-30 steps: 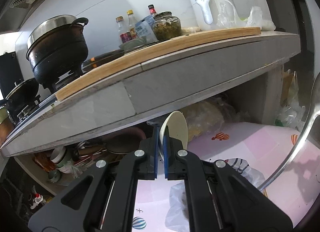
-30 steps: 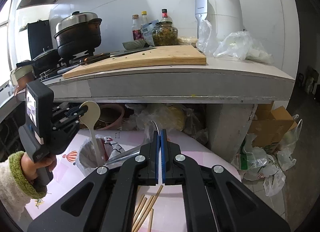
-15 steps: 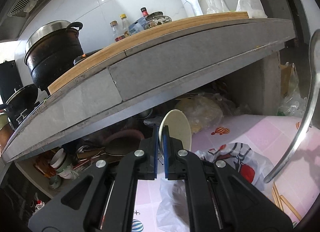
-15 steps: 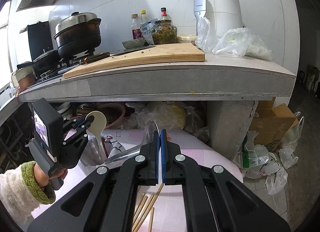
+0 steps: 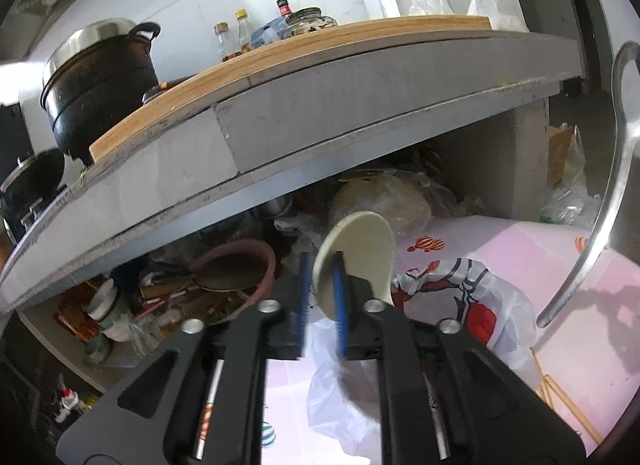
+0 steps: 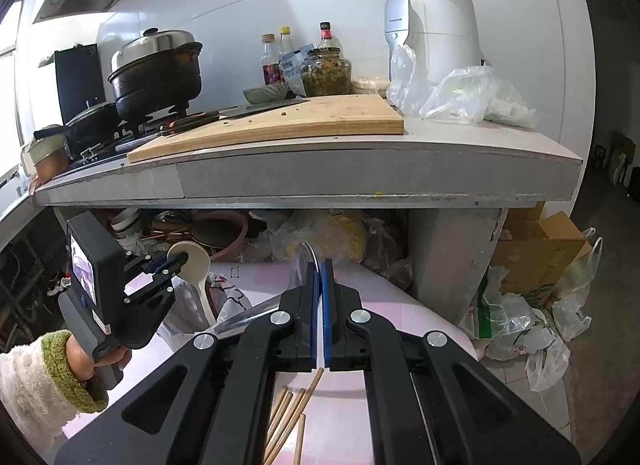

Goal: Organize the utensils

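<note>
– Two blue pads of the left gripper stand a narrow way apart, low and centre in its own view. What is between them?

– The bowl of the cream spoon. Those jaws have just been opening, and the left pad stands clear of the bowl. The spoon's handle runs down and right into the white plastic bag on the pink table. The step in hand looks like letting the spoon go into that bag.

– And the right gripper?

– Its pads are pressed together on the thin edge of a metal utensil. In the left wrist view, its long curved handle sweeps up the right edge of the frame.

– What does the next move call for?

– Probably drawing the left gripper straight back without catching the bowl, so that the spoon stays put. After that, the metal utensil seems due to go the same way. Several chopsticks lie on the table at the bottom centre of the right wrist view, untouched.

– Any writing farther out?

– Above the grey counter, at upper right, the white appliance carries a small mark that appears to read Panasonic. The bottles beside it have labels, but these are too small to read.
</note>
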`<state>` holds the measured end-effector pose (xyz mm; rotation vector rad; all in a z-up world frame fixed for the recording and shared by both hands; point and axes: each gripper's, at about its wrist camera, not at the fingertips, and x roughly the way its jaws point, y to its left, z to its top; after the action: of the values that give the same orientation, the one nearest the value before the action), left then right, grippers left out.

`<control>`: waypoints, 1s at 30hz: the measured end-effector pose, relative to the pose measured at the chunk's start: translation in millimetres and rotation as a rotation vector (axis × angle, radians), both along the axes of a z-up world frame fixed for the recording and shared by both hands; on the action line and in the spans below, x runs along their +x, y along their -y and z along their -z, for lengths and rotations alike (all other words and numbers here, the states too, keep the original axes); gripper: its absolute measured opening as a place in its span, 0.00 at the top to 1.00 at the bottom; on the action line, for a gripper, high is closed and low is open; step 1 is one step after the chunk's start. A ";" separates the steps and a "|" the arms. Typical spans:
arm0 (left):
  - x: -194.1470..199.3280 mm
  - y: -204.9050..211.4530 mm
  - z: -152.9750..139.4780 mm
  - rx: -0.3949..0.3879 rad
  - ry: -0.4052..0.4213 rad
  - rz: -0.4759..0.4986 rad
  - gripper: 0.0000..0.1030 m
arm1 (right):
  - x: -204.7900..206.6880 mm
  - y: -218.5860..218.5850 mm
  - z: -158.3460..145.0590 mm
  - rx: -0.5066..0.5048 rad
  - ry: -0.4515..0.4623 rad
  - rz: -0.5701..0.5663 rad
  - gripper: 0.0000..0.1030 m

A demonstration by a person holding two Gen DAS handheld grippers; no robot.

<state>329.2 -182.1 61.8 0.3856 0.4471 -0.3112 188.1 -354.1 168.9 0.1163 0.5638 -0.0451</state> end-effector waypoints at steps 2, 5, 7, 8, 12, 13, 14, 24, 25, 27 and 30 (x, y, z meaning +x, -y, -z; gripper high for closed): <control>0.9 -7.4 -5.3 -0.043 -0.024 0.006 0.80 | -0.8 -1.3 -2.2 -0.002 0.003 -0.002 0.98; 0.9 -18.1 -11.7 -0.096 -0.053 0.019 0.75 | -2.8 -4.8 -5.4 -0.007 0.006 -0.003 0.98; -0.5 -24.2 -14.6 -0.127 -0.069 0.026 0.73 | -3.2 -6.5 -7.1 -0.009 0.005 -0.005 0.98; -1.4 -29.1 -17.0 -0.149 -0.083 0.033 0.73 | -3.7 -7.1 -7.7 -0.010 0.005 -0.006 0.98; -7.5 -46.5 -25.8 -0.215 -0.098 0.039 0.71 | 0.5 -14.3 -13.3 -0.027 0.004 -0.015 0.98; -9.6 -52.0 -28.6 -0.237 -0.101 0.042 0.69 | 1.9 -16.4 -14.2 -0.033 0.004 -0.019 0.98; -11.8 -57.4 -31.1 -0.256 -0.102 0.042 0.69 | 4.0 -19.5 -15.7 -0.041 0.004 -0.023 0.98; -39.0 -104.1 -40.0 -0.324 -0.105 -0.010 0.68 | 37.2 -54.1 -11.8 -0.163 -0.038 -0.045 0.98; -43.5 -109.9 -39.4 -0.327 -0.109 -0.018 0.68 | 41.4 -58.5 -10.7 -0.187 -0.042 -0.043 0.98; -53.4 -122.2 -37.0 -0.328 -0.113 -0.038 0.63 | 49.3 -66.7 -9.8 -0.235 -0.045 -0.039 0.98; -73.2 -142.2 -32.8 -0.333 -0.106 -0.066 0.58 | 59.9 -77.2 -9.5 -0.298 -0.049 -0.036 0.98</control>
<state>256.0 -39.9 94.6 0.0297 0.5011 -0.3362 247.9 -276.9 178.5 -0.1858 0.6017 -0.0966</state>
